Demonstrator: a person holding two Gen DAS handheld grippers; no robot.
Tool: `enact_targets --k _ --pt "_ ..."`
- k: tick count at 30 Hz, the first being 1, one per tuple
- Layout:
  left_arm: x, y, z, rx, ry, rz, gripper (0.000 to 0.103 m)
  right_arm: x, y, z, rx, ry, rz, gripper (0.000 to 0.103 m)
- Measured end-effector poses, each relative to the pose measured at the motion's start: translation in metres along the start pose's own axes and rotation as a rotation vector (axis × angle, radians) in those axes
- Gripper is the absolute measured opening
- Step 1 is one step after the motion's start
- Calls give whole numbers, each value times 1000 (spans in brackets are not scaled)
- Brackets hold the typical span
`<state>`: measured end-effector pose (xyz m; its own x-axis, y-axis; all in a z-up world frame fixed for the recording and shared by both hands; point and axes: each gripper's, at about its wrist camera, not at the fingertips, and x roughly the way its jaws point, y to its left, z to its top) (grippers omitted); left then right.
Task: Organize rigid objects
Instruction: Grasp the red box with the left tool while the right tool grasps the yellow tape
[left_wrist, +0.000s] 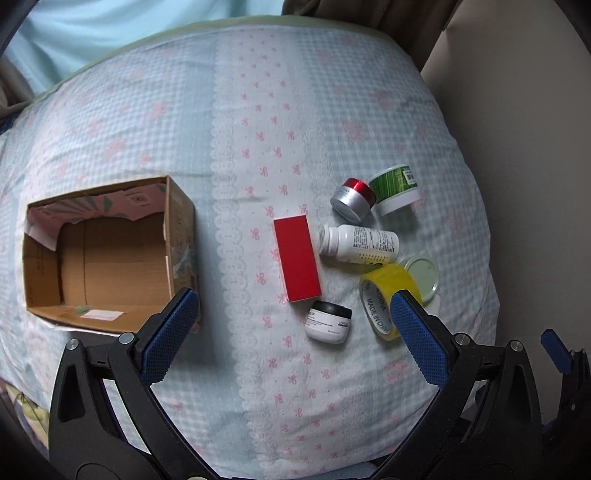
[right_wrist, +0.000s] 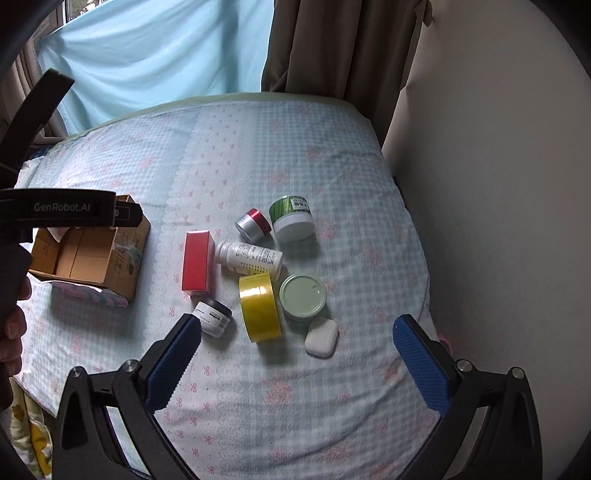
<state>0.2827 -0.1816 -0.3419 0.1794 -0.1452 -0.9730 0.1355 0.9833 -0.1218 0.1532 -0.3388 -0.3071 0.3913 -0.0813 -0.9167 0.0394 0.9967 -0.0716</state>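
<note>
An open cardboard box (left_wrist: 96, 254) (right_wrist: 92, 254) sits on the bed at the left, with nothing in it. To its right lie a red box (left_wrist: 297, 258) (right_wrist: 197, 262), a white pill bottle (left_wrist: 360, 243) (right_wrist: 251, 258) on its side, a silver jar with a red lid (left_wrist: 352, 199) (right_wrist: 253, 223), a green-and-white tub (left_wrist: 395, 190) (right_wrist: 291, 218), a black-lidded white jar (left_wrist: 328, 321) (right_wrist: 214, 317), a yellow tape roll (left_wrist: 384, 299) (right_wrist: 258, 308), a pale green round tin (left_wrist: 421, 275) (right_wrist: 303, 297) and a white earbud case (right_wrist: 321, 338). My left gripper (left_wrist: 295, 314) is open above the bed. My right gripper (right_wrist: 297, 339) is open too.
The bed (left_wrist: 258, 129) has a blue checked sheet with pink bows. A beige wall (right_wrist: 498, 184) runs along its right edge. A light blue cloth (right_wrist: 159, 59) and brown curtain (right_wrist: 343, 44) hang behind. The left gripper's body (right_wrist: 70, 212) shows at the left of the right wrist view.
</note>
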Motion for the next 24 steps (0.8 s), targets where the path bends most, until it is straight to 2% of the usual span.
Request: enact_targets --k 4,8,16,18,19,20,24 --pt "59 -4 11 17 113 12 101 45 3 -4 4 79 2 103" --pt "103 -7 15 42 188 33 101 77 8 -5 -8 129 2 103" --pt "159 -5 23 38 286 66 101 128 19 7 -38 222 28 103" --pt "171 -3 25 32 310 61 100 141 24 10 -55 251 35 96" --pt "176 -1 26 31 320 56 98 147 28 11 -70 266 36 94" --pt "180 -1 26 30 327 53 91 152 31 12 -83 276 38 92" --pt "192 3 31 31 339 38 72 168 40 13 -118 313 61 72"
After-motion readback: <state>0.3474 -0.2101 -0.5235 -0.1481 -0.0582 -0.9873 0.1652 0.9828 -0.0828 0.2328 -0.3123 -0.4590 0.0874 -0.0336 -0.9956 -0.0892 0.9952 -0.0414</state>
